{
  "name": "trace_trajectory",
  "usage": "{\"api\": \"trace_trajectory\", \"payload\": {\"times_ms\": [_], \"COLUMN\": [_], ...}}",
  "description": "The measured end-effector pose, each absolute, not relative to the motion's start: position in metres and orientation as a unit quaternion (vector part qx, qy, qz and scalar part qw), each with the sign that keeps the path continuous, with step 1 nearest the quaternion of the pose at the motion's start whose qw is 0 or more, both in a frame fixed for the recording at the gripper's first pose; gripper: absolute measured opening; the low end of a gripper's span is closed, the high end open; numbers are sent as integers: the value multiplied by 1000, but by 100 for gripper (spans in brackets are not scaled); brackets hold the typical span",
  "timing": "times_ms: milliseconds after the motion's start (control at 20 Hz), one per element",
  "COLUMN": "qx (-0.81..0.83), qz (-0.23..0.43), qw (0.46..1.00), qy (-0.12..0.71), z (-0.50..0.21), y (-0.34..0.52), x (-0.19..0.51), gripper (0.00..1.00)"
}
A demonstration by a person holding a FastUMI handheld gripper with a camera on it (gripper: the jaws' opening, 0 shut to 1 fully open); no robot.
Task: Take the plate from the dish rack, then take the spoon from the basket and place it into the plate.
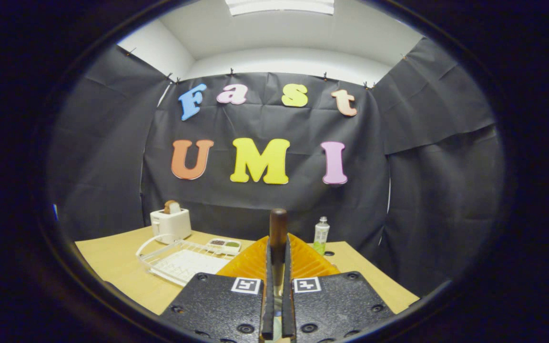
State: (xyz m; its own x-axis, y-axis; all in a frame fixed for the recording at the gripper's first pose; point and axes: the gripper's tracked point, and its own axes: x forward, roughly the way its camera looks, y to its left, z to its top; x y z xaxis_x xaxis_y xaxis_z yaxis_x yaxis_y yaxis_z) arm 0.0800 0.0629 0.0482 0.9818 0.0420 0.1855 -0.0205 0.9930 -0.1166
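- Black-draped booth, wooden table (112, 259); white dish rack (179, 262) seen emptied.
- Spoon (278, 228) is clamped upright between the narrowed gripper (278, 286) fingers.
- Orange plate (303, 262) lies just beyond; lowering the spoon onto it is called for.

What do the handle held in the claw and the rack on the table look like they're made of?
Claw shut on the spoon's dark brown rounded handle: likely wood or wood-look plastic, matte. White grid dish rack: thin bars, probably coated wire or plastic.

The hand-held gripper (278, 286) clamps the upright spoon (278, 233) before the orange basket (250, 262).
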Motion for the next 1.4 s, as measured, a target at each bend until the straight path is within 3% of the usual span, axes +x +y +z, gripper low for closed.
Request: {"api": "trace_trajectory", "payload": {"times_ms": [400,750,1300,1400], "qx": [-20,-4,21,19], "qz": [-22,-26,-46,-44], "qw": [993,997,995,995], "qy": [-113,-79,-91,-82], "z": [-26,-75,-58,-59], "y": [115,116,82,79], "x": [85,98,73,71], "gripper": [14,18,26,34]}}
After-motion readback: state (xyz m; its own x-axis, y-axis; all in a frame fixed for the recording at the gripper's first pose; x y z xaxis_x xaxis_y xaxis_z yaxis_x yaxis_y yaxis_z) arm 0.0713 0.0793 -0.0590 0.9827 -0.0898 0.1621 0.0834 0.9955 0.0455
